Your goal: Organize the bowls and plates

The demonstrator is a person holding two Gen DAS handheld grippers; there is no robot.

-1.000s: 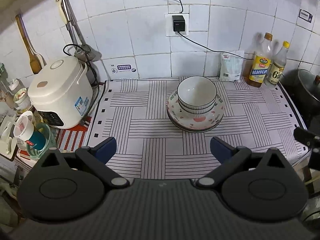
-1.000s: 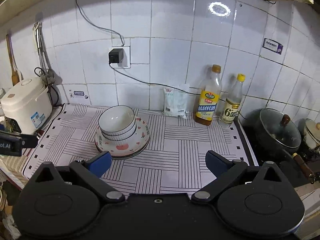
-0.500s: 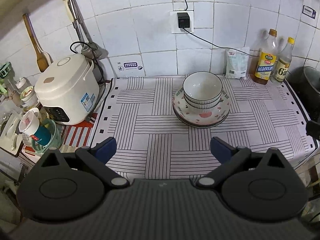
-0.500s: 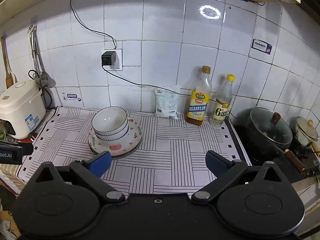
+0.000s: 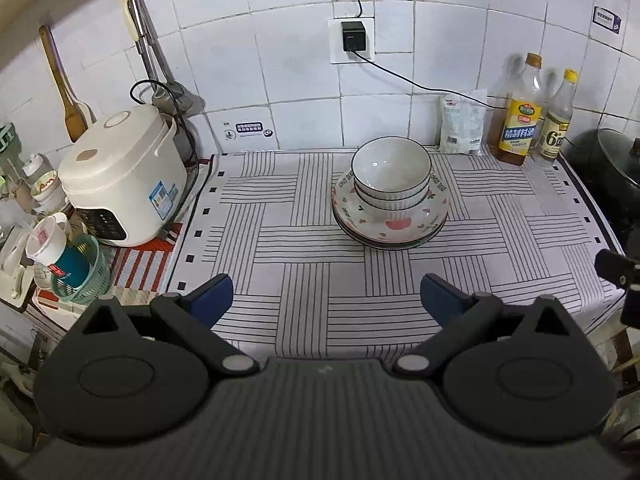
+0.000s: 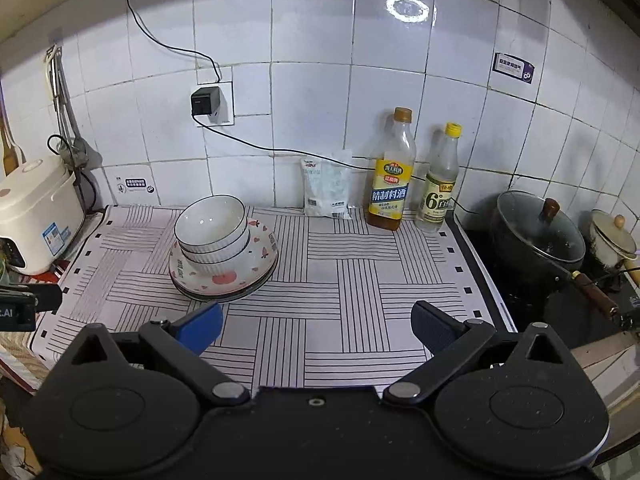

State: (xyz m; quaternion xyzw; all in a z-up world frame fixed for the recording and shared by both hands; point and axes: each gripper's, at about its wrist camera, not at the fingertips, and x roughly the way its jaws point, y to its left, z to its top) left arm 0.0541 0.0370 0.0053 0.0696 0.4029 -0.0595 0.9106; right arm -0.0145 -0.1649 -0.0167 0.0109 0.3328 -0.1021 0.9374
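Left gripper (image 5: 326,298): jaws spread wide, nothing between the blue-tipped fingers (image 5: 210,296), held above the near edge of the white cloth with black woven-stripe print (image 5: 304,264). Right gripper (image 6: 316,326): jaws likewise wide apart and empty, over the same cloth, nearer its right half. Neither gripper touches any dish. Task items sit in one pile toward the back middle of the cloth: two nested white ribbed bowls with dark rims (image 5: 391,178) rest inside the stack of shallow white plates with red fruit print (image 5: 390,226); in the right wrist view the bowls (image 6: 212,232) lean slightly left on the plates (image 6: 224,276). Behind the pile, against the white tiled wall, a small white packet (image 5: 460,124), an amber cooking-wine bottle with yellow label (image 5: 520,114), and a clear vinegar bottle with yellow cap (image 5: 558,120). Left of the cloth, a white rice cooker (image 5: 120,176). Right of the cloth, a black lidded pot (image 6: 538,236).
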